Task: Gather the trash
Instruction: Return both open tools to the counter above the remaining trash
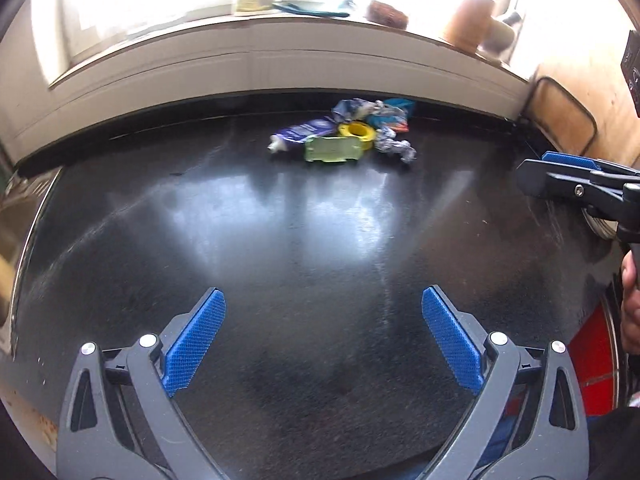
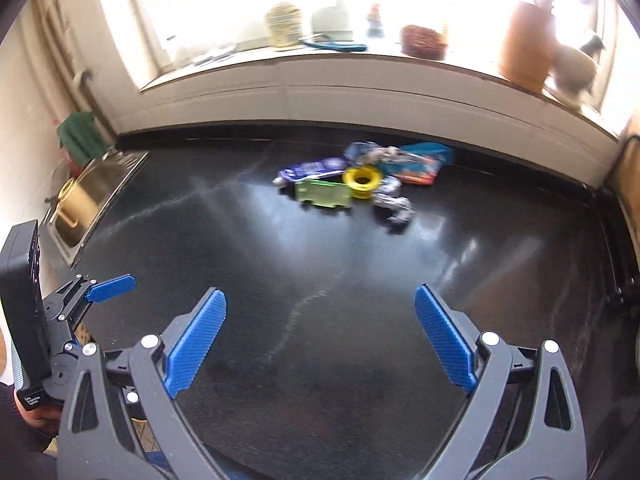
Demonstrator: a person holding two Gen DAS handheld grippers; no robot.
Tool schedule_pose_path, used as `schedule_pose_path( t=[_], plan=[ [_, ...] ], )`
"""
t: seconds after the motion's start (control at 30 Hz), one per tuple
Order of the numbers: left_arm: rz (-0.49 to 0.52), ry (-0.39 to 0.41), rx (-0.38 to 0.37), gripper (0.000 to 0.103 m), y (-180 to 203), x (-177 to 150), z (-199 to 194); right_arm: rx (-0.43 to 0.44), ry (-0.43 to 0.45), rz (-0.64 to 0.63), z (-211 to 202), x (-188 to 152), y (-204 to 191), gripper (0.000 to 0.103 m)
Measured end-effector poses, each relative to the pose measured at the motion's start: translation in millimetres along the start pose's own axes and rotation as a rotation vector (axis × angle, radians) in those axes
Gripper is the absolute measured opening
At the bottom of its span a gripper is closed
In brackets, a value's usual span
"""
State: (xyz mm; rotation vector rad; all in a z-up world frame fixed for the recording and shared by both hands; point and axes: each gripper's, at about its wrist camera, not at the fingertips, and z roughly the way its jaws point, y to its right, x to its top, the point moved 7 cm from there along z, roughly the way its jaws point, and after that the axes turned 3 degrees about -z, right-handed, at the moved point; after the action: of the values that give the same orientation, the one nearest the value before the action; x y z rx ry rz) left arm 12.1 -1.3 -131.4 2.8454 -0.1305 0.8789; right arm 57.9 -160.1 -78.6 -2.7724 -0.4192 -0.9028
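Note:
A small heap of trash lies at the back of the black counter [image 1: 280, 220], near the wall. It holds a green flat pack [image 1: 330, 149], a yellow ring [image 1: 357, 133], a blue-and-white tube [image 1: 302, 132], crumpled foil [image 1: 396, 146] and a teal wrapper [image 1: 394, 114]. The right wrist view shows the same green pack [image 2: 324, 194], yellow ring [image 2: 362, 180] and foil [image 2: 394, 202]. My left gripper [image 1: 323, 294] hangs open and empty over bare counter, well short of the heap. My right gripper [image 2: 320, 291] is also open and empty, beside the left one and equally far back.
A steel sink [image 2: 116, 176] with a brass pot [image 2: 76, 204] sits at the counter's left end. The windowsill above holds a bottle [image 2: 284, 24], a brown bowl [image 2: 424, 42] and a terracotta pot [image 2: 524, 48]. A board [image 1: 560, 116] leans at the right. A red object [image 1: 590, 354] lies low right.

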Motion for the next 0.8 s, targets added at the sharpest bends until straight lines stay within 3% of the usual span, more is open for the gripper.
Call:
schedule_pose_path(
  t=[0.27, 0.6, 0.8],
  plan=[
    [0.041, -0.025, 0.023, 0.096, 8, 21, 23, 0.008, -0.005, 0.039, 10, 1, 29, 0.092],
    [0.117, -0.052, 0.114, 0.096, -46, 66, 82, 0.025, -0.031, -0.006, 52, 39, 41, 0.092],
    [0.144, -0.080, 0.103, 0.096, -76, 107, 143, 0.010, -0.093, -0.015, 97, 55, 60, 0.092]
  ],
)
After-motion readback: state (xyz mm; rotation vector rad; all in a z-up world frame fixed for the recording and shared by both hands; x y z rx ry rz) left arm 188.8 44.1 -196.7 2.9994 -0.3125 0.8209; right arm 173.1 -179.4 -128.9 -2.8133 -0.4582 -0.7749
